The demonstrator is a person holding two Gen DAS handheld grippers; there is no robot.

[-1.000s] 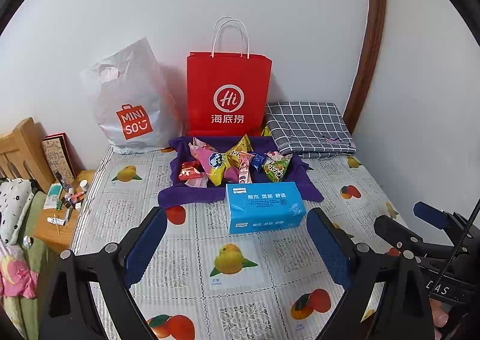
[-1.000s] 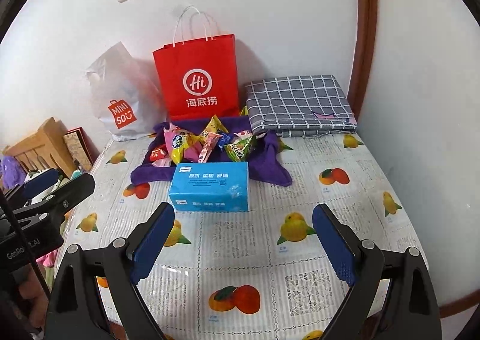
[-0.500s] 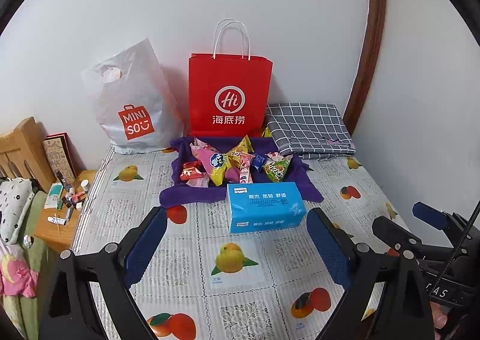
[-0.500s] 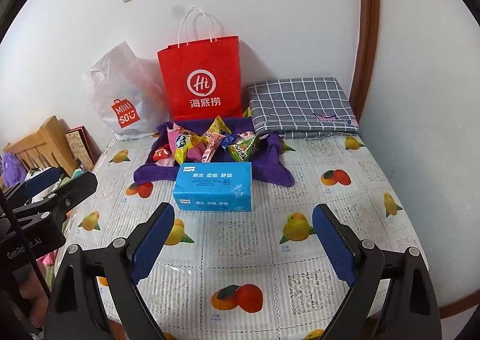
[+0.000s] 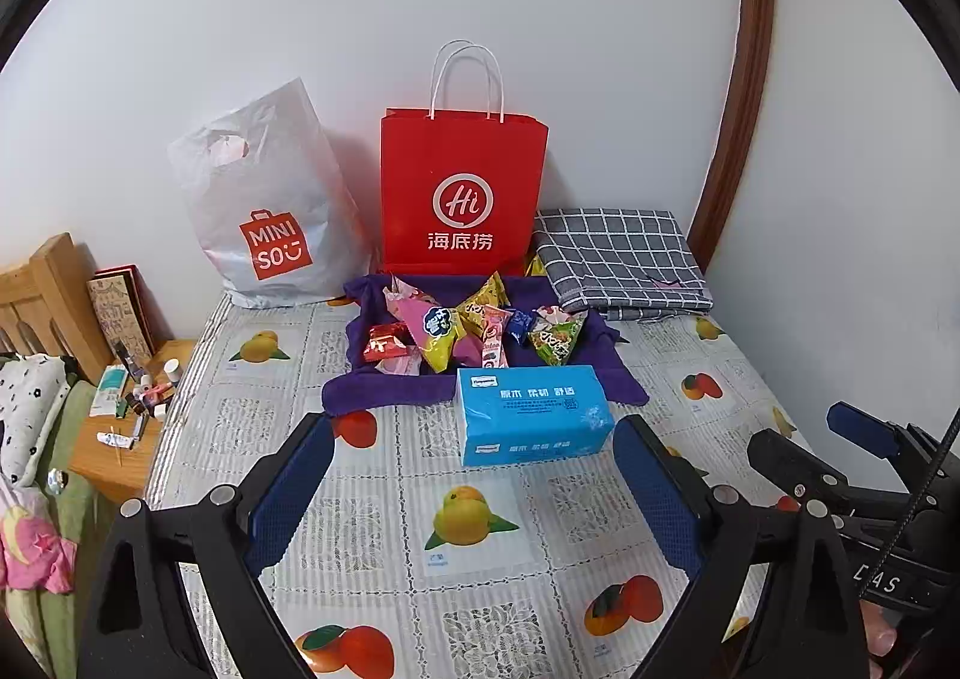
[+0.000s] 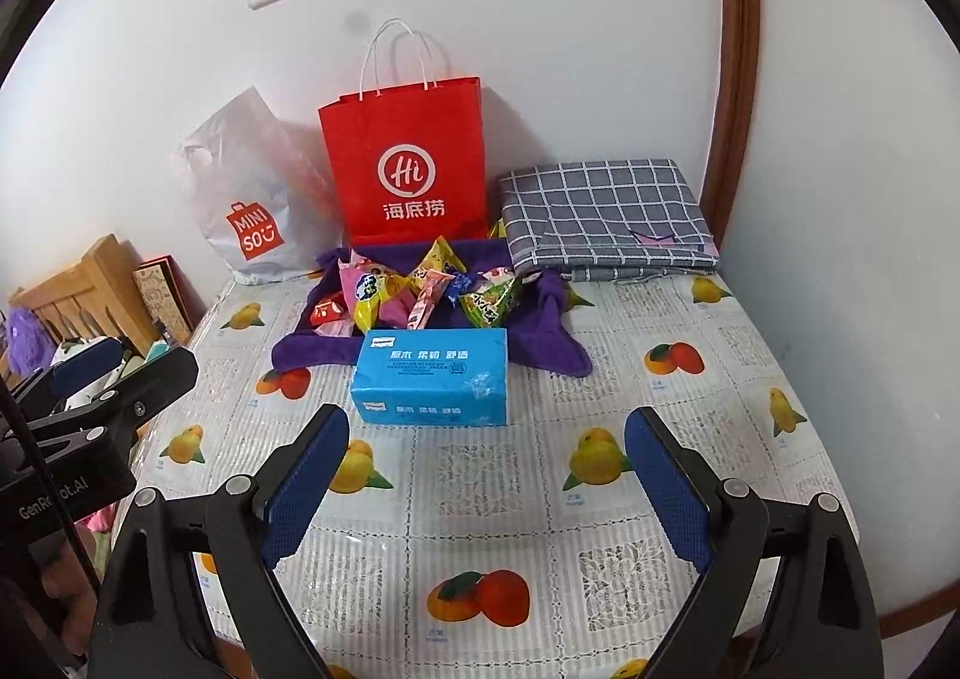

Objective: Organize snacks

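White walls stand behind a bench (image 5: 480, 553) covered with a fruit-print cloth. At 9 o'clock in the left wrist view sits a low wooden stand (image 5: 114, 439) with small bottles. Going right, a white plastic bag (image 5: 264, 199) with an orange logo leans on the wall at 11 o'clock. Next to it, at 12 o'clock, stands a red paper bag (image 5: 462, 187) with white handles. Just in front of the red bag lies a purple cloth (image 5: 384, 388), and the snacks (image 5: 462, 325) are heaped on it: shiny little packets in pink, yellow, red, blue and green. A blue tissue pack (image 5: 531, 415) lies touching the near edge of the purple cloth. At 1 o'clock a folded grey checked cloth (image 5: 618, 259) rests by the wall.

Both claws hang over the near part of the bench, pointing down at a slant. The left claw (image 5: 474, 490) is wide, with nothing between its blue pads. The right claw (image 6: 487, 484) is wide too and holds nothing.
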